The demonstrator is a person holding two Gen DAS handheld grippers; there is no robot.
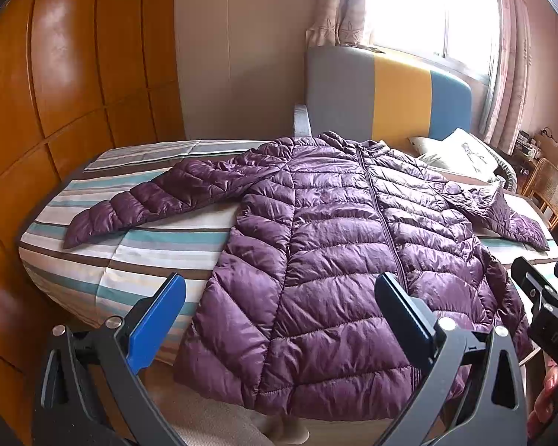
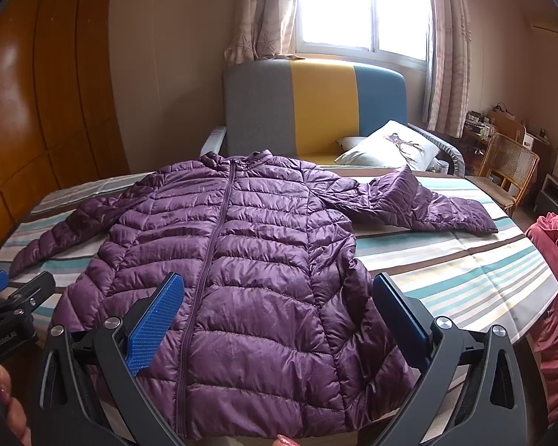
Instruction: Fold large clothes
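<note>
A purple quilted puffer jacket [image 1: 334,252] lies flat and zipped on a striped bed cover [image 1: 104,260], front up, both sleeves spread out to the sides. It also shows in the right wrist view [image 2: 241,267]. My left gripper [image 1: 279,293] is open and empty, hovering above the jacket's hem near the bed's front edge. My right gripper [image 2: 277,293] is open and empty too, above the hem just right of the zip. The right sleeve [image 2: 427,208] is bent and slightly bunched at the elbow. The left sleeve [image 1: 148,204] lies straight.
A grey, yellow and blue headboard [image 2: 316,107] and a white pillow [image 2: 390,148] stand at the far end. A wooden wardrobe [image 1: 55,93] runs along the left. A pink garment [image 2: 554,297] lies at the right edge, and a wicker chair [image 2: 509,163] stands beyond.
</note>
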